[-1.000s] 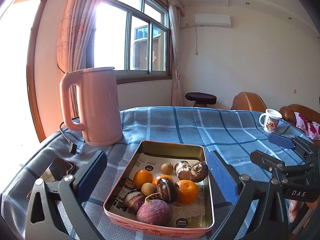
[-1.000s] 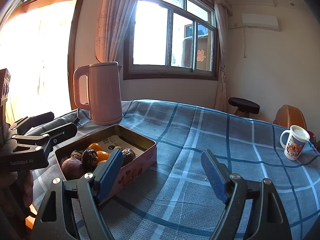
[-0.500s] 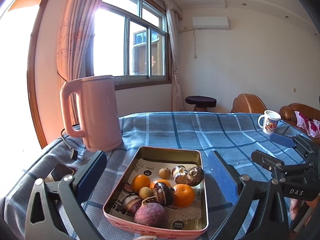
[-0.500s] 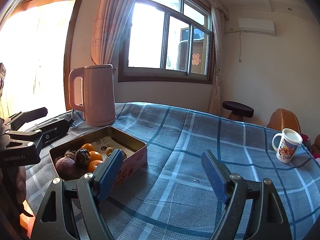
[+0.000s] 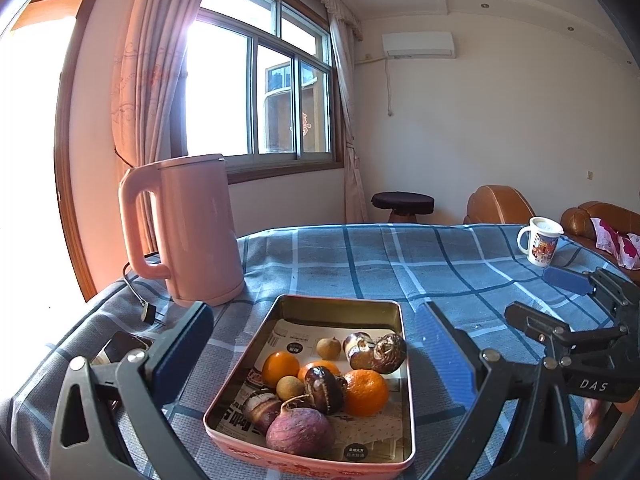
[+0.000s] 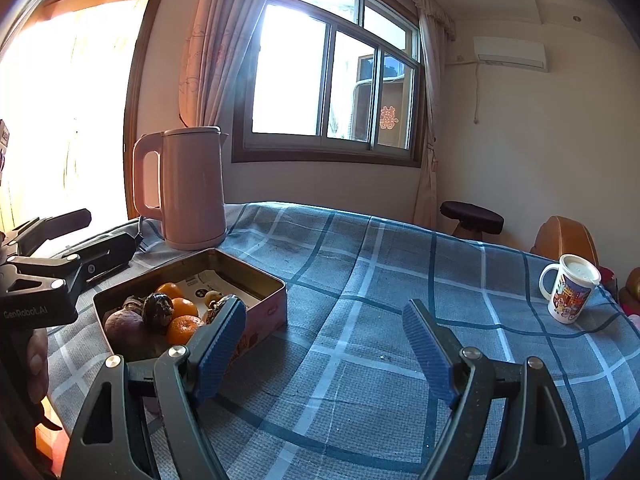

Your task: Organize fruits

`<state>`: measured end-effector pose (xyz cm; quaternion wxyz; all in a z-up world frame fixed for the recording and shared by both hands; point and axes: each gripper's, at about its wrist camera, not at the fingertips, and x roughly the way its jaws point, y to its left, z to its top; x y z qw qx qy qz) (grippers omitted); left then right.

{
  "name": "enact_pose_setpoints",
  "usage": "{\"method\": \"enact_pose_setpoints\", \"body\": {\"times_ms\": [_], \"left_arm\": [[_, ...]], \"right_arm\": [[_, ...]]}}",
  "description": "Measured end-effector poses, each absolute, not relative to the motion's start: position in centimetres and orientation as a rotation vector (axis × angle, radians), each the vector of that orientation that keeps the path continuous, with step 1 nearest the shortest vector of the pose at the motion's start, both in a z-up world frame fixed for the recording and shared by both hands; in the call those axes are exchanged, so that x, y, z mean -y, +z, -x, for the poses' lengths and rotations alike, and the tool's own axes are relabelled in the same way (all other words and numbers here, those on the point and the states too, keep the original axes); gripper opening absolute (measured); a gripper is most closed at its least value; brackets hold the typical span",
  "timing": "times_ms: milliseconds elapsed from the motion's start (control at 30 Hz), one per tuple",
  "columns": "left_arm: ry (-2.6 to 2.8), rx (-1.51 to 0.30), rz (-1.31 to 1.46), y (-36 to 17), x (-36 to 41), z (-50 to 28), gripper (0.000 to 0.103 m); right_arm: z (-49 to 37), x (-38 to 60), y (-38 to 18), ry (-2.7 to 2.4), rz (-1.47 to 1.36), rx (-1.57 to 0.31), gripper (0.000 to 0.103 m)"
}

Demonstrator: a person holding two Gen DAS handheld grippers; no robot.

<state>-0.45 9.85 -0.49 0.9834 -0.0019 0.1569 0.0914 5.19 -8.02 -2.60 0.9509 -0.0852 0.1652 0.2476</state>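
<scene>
The fruits (image 5: 320, 384) are heaped in the paper-lined tin (image 5: 340, 306) on the worktop (image 6: 380, 280), kept from rolling; both the left claw (image 5: 316, 352) and right claw (image 6: 324, 344) are held wide apart, empty, the left framing the tin.

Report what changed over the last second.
Both grippers drew back and tilted slightly, so the tin and kettle sit farther off in both views. Nothing was grasped or released. Left gripper and right gripper stay open; fruit and mug unmoved.
</scene>
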Motion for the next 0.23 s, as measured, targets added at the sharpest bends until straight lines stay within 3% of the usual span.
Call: {"method": "enact_pose_setpoints", "body": {"times_ms": [233], "left_arm": [[0.17, -0.32, -0.003, -0.7, -9.57, 0.49, 0.103]], "right_arm": [[-5.56, 8.72, -3.12, 0.487, 0.182, -0.348, 0.082]]}}
